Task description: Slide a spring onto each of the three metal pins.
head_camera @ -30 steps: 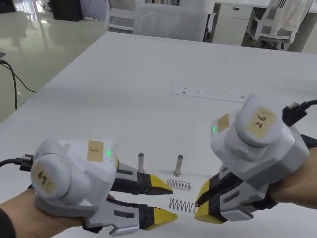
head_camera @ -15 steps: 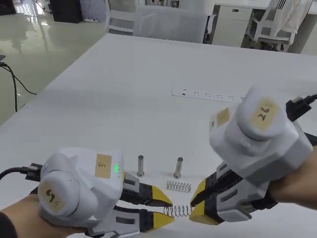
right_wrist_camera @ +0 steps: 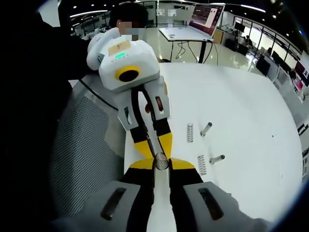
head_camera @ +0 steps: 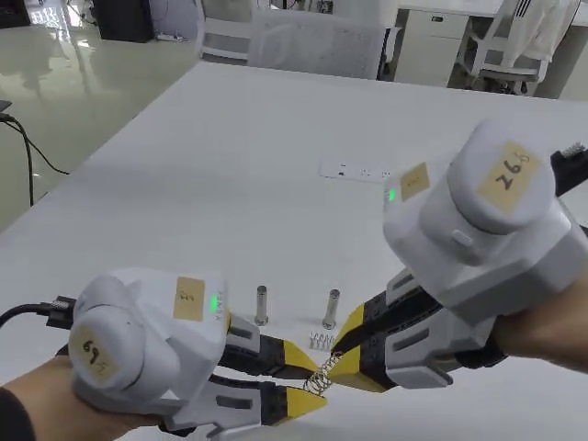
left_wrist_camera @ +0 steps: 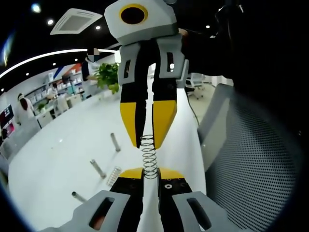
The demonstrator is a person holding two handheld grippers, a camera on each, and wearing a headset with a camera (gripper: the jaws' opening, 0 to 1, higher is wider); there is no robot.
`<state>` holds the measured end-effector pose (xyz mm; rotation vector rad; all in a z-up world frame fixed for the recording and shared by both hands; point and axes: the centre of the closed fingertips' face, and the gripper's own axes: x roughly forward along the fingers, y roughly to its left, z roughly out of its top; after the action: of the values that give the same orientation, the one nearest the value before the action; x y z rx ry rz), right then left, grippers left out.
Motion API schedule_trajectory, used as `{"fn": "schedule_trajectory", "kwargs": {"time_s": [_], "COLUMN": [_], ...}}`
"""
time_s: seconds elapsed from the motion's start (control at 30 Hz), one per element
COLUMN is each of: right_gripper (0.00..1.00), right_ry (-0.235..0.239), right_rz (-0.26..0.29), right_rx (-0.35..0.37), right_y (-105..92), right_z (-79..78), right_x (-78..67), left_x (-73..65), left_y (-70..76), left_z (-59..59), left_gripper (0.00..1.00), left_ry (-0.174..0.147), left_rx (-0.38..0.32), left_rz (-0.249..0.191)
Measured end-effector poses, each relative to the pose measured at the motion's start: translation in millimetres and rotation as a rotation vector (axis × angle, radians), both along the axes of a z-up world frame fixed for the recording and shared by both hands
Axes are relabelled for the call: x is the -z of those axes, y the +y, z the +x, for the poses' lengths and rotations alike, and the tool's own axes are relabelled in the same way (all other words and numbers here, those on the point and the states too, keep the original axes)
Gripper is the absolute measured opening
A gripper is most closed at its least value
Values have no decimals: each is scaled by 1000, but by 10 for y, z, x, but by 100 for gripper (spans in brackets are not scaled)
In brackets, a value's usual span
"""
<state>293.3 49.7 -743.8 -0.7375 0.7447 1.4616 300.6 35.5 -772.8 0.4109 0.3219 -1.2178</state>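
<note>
A thin steel spring (head_camera: 319, 375) hangs tilted above the white table (head_camera: 230, 184), stretched between both grippers. My left gripper (head_camera: 303, 378) is shut on its near end, and my right gripper (head_camera: 342, 360) is shut on the other end. In the left gripper view the spring (left_wrist_camera: 149, 157) runs from my own jaws (left_wrist_camera: 149, 175) up to the right gripper (left_wrist_camera: 147, 137). Behind them stand two metal pins (head_camera: 262, 305) (head_camera: 332, 308). The left gripper view has a third pin (left_wrist_camera: 78, 196). Another spring (head_camera: 320, 341) lies by the right pin, and the right gripper view shows two loose springs (right_wrist_camera: 189, 132) (right_wrist_camera: 201, 164).
A white power strip (head_camera: 354, 172) lies farther back on the table. Office chairs (head_camera: 322, 41) stand along the far edge. A grey mesh chair back (left_wrist_camera: 251, 159) is close behind the grippers. The table's near edge runs just under my hands.
The spring has come up off the table in the right gripper. My left jaws, open a second ago, have closed on its other end as the two grippers drew together.
</note>
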Motion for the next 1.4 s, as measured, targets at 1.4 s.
{"fn": "schedule_trajectory", "kwargs": {"time_s": [1.4], "right_gripper": [8], "right_ry": [-48], "right_rz": [-114], "right_rx": [121], "right_y": [-438], "right_z": [548], "right_x": [21], "left_x": [66], "left_y": [336], "left_z": [188], "left_gripper": [34], "left_ry": [124], "left_rx": [-203], "left_rz": [-74]}}
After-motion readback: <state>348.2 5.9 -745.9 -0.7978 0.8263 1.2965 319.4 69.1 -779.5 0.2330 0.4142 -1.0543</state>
